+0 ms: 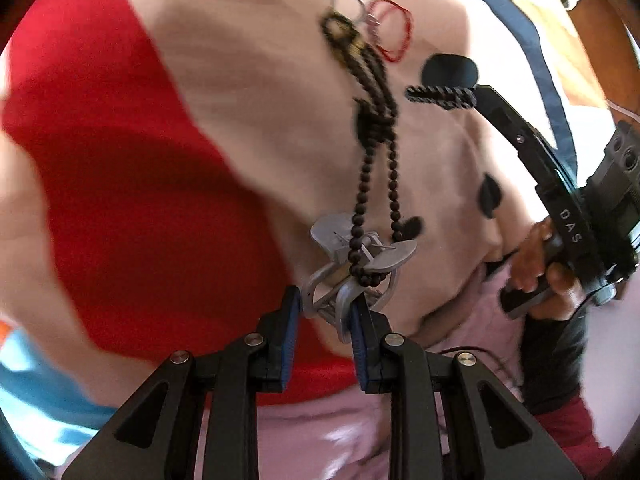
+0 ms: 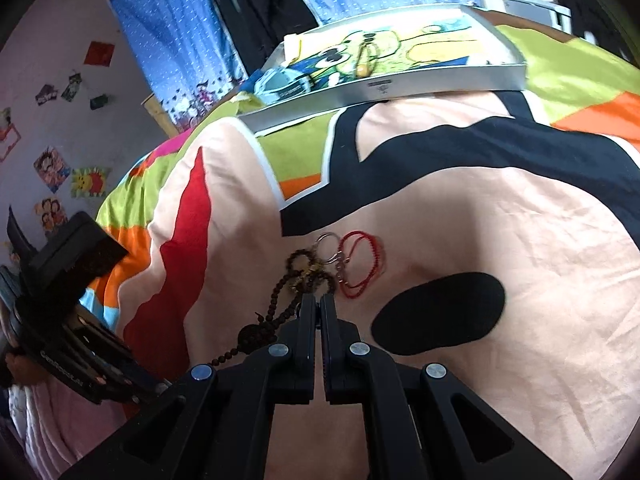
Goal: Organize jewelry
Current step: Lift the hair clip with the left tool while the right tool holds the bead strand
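The left claw [image 1: 325, 312] pinches a silver hair clip [image 1: 352, 268] tangled in the dark bead string [image 1: 376, 128] on the bedspread [image 1: 240, 120], while the right claw [image 2: 319, 304], pressed together, rests by the beads.

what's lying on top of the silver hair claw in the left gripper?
A dark bead strand drapes across the silver hair claw, looping over its handles. The left gripper clamps the claw's lower end. Whether the beads are caught inside the claw's teeth is hidden.
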